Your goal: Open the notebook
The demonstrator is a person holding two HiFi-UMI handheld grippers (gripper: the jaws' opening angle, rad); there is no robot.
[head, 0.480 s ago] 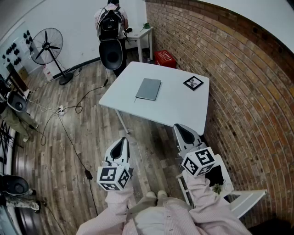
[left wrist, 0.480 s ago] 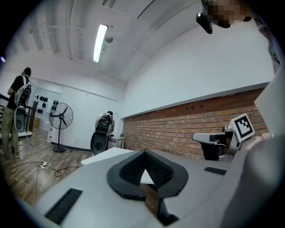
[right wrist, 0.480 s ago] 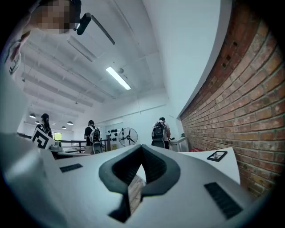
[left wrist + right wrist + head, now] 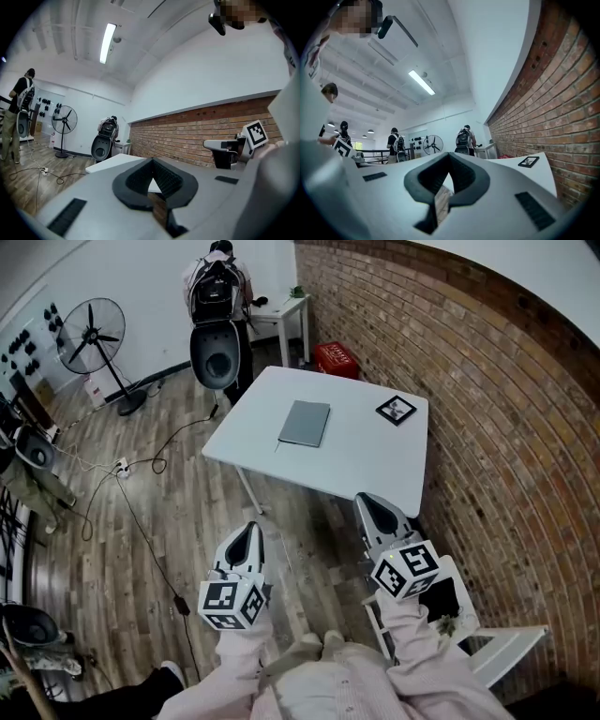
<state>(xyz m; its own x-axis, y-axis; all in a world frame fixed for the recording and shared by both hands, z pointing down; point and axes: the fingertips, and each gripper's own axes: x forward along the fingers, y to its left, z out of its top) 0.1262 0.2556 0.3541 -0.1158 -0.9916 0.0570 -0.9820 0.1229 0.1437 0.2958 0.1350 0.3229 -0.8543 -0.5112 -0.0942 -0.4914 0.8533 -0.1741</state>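
1. Nearest, the left claw (image 4: 246, 542) and right claw (image 4: 377, 512) are held closed, nothing between their jaws.
2. Farther off, the grey notebook (image 4: 305, 423) is seen closed, flat on the white tabletop (image 4: 366, 465) — well beyond both.
3. It is judged light, thin and prone to sliding — the cover's free edge should be lifted.

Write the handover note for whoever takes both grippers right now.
Left gripper: jaws shut, empty, held level over the floor, short of the table.
Right gripper: jaws shut, empty, level, close to the table's near edge.
Notebook: grey, closed, flat near the middle of the table. A black-framed marker card lies apart from it, nearer the brick wall.
Done: nothing yet; the notebook is untouched.
Left: move up to the table, lift the cover, open the notebook.
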